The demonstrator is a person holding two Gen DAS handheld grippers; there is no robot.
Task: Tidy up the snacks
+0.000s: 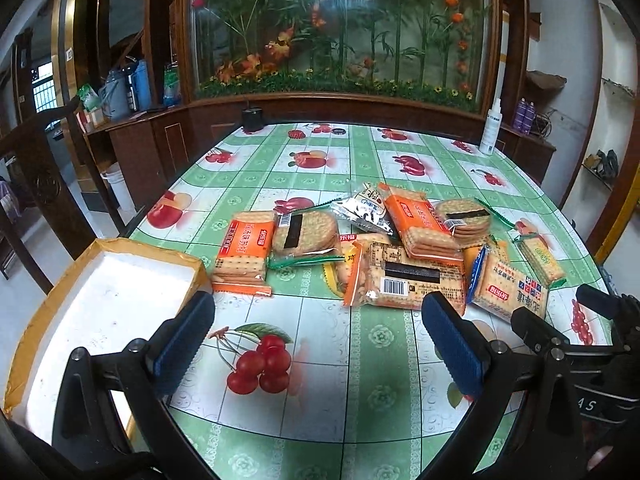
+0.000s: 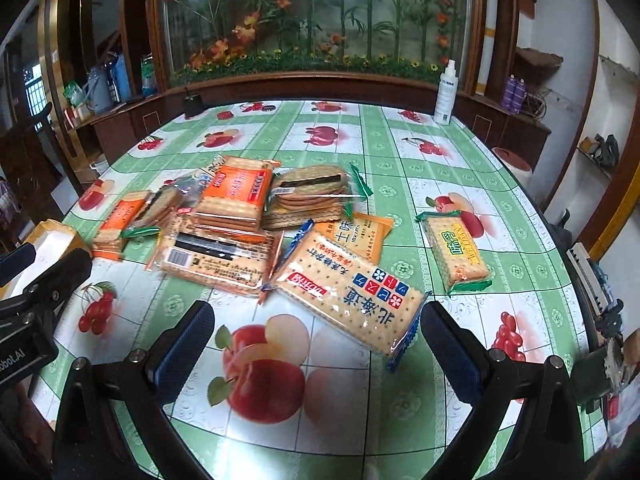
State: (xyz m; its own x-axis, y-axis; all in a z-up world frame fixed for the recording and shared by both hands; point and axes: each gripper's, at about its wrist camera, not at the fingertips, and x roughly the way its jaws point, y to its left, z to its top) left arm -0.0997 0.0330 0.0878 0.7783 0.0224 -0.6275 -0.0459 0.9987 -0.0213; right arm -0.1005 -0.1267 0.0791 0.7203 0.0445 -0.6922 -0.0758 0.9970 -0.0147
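Nothing has been picked up yet. Both pairs of tongs hang above the counter (image 1: 320,420), which is covered in a green-checked oilcloth printed with fruit, and both stand wide open with nothing between their blue-padded fingers. The left tongs (image 1: 316,344) look over a printed cherry bunch; the right tongs (image 2: 316,350) look over a printed apple.

The landmark is the shallow white foam tray with a torn yellow cardboard rim (image 1: 120,280), which sits at the counter's near left edge and holds no snacks. It looks like the intended container, though that is a guess.

To the tray's right lies the loose heap of plastic-wrapped cracker packets:
- Closest to the tray is an orange-labelled packet of square crackers (image 1: 244,256).
- Beyond it is a clear packet of round brown biscuits with a dark stripe (image 1: 306,234).
- Further right is a large clear packet with a barcode and black bar (image 1: 404,276), partly under an orange packet (image 1: 420,220).
- Further still is the blue-edged packet of pale crackers with red and blue label squares (image 2: 352,296), lying just ahead of the right tongs and between their line of approach.
- Farthest from the tray, apart from the heap, is a small green-ended packet with yellow lettering (image 2: 456,256).

The step in hand seems to be choosing a first packet. The blue-edged one likely suits the right tongs: lower, straddle its near corner, close on the thin edge, then carry it left to the tray. The film may slip, and the packet touches its neighbours.
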